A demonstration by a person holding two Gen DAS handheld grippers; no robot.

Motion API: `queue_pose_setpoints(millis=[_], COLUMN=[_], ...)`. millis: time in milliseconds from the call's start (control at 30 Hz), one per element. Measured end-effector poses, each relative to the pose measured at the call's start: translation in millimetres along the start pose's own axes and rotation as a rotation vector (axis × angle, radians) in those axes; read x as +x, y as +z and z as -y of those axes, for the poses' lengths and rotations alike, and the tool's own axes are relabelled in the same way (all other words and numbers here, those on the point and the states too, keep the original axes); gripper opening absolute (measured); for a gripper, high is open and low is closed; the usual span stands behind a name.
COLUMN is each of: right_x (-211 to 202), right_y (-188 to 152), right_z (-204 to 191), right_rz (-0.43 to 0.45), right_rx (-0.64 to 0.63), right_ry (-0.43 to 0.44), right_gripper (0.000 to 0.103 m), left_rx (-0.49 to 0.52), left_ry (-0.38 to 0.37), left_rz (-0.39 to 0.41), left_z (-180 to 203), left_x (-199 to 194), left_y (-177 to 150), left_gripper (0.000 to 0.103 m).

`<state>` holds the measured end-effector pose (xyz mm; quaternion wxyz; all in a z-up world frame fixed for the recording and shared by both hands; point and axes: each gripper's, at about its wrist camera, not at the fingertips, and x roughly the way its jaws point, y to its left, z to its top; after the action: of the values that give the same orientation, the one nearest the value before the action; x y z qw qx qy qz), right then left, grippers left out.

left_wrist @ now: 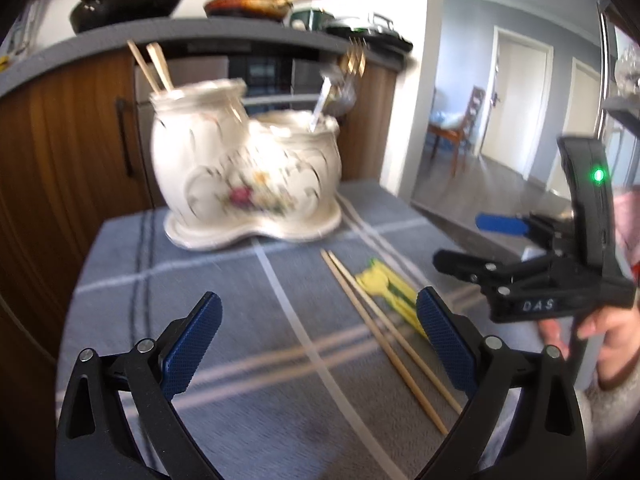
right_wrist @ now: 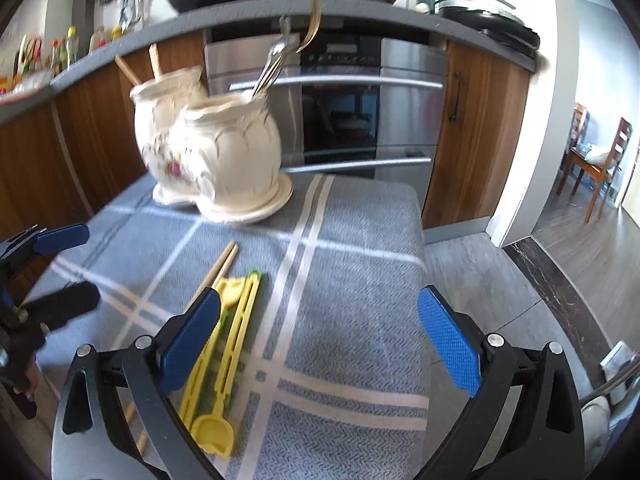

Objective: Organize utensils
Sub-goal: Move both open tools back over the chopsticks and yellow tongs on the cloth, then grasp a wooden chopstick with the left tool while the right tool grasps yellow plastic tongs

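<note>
**Loose utensils wait on the cloth; both tools spread wide and empty**

The left gripper (left_wrist: 318, 334) hovers low over the grey checked tablecloth (left_wrist: 208, 280) with its blue pads far apart and nothing between them. The right gripper (right_wrist: 320, 338) is just as wide and also empty.

Two things are left to put away. A pair of wooden chopsticks (left_wrist: 384, 336) lies on the cloth, running from about 12 o'clock down to 5 o'clock in the left wrist view. Just beside them, toward 3 o'clock, lies a yellow plastic utensil (right_wrist: 228, 360); its spoon-shaped end points at 6 o'clock in the right wrist view. The white ceramic double holder (right_wrist: 208, 156) stands at the far end of the cloth, around 11 o'clock. Its rear pot already holds wooden sticks and its front pot holds metal cutlery (right_wrist: 276, 60).

The risks, as I judge them:
- The chopsticks and the yellow piece lie nearly touching, so a wide closing grasp could catch both, or nudge one away.
- Thin round sticks may roll or scissor apart between the pads if pinched off-centre.
- The two tools work close together, so they could collide over the same item.
- The upright cutlery leans outward, so a careless insertion could knock it or tip the holder on its base.
- Both views are blurred, which makes fine aiming less sure.
</note>
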<state>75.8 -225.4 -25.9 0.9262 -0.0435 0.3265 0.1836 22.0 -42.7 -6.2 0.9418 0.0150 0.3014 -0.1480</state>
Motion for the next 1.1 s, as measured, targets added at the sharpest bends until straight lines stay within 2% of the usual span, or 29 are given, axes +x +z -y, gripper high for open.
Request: queue_pose_setpoints(millis=[133, 200, 233, 300, 400, 467, 567, 600, 667, 800, 867, 900, 1100], right_x=[7.1, 7.5, 7.7, 8.8, 11.0, 11.6, 12.4, 12.0, 13.6, 14.5, 16.3, 16.9, 16.8], right_y=[-2.9, -3.3, -3.6, -4.4, -6.6, -7.8, -10.6, -12.0, -13.8, -15.6, -16.1, -16.3, -15.2], right_z=[-5.2, -6.3, -6.5, -8.0, -13.2, -17.1, -23.4, -24.7, -26.4, -29.9, -32.8, -33.3, -27.4], right_rz=[-0.046, -0.057, -0.063, -0.082, -0.112, -0.128, -0.143, -0.147, -0.16, -0.171, -0.178, -0.179, -0.179], right_rx=[-0.047, -0.055, -0.054, -0.056, -0.066, -0.073, -0.094, -0.098, -0.106, -0.12, -0.132, -0.135, -0.132], right_ry=[0.025, 0.054, 0.074, 0.111, 0.165, 0.194, 0.212, 0.211, 0.207, 0.209, 0.198, 0.193, 0.144], right_gripper=[0.094, 0.082, 0.08, 0.059, 0.043, 0.038, 0.028, 0.026, 0.023, 0.02, 0.017, 0.016, 0.016], left_rx=[0.038, 0.049, 0.053, 0.058, 0.061, 0.069, 0.089, 0.1, 0.127, 0.151, 0.162, 0.167, 0.216], left_ry=[-0.001, -0.007, -0.009, -0.023, -0.071, -0.097, -0.125, -0.128, -0.123, -0.115, -0.134, -0.143, -0.074], left_rz=[-0.066, -0.091, -0.103, -0.117, -0.143, -0.167, -0.184, -0.189, -0.205, -0.219, -0.226, -0.234, -0.263], left_z=[8.6, 10.9, 11.5, 12.4, 15.3, 18.6, 24.1, 26.5, 32.0, 33.8, 34.6, 34.4, 28.3], left_x=[10.8, 14.2, 15.7, 16.4, 17.6, 19.0, 19.1, 19.5, 21.6, 23.8, 24.2, 23.6, 22.8], left_y=[-7.2, -9.6, -11.3, -13.2, -14.9, -16.6, -19.7, -20.8, -23.1, -25.3, -24.4, -23.7, -19.3], left_gripper=[0.097, 0.097, 0.095, 0.093, 0.076, 0.062, 0.05, 0.049, 0.039, 0.03, 0.012, 0.009, 0.008])
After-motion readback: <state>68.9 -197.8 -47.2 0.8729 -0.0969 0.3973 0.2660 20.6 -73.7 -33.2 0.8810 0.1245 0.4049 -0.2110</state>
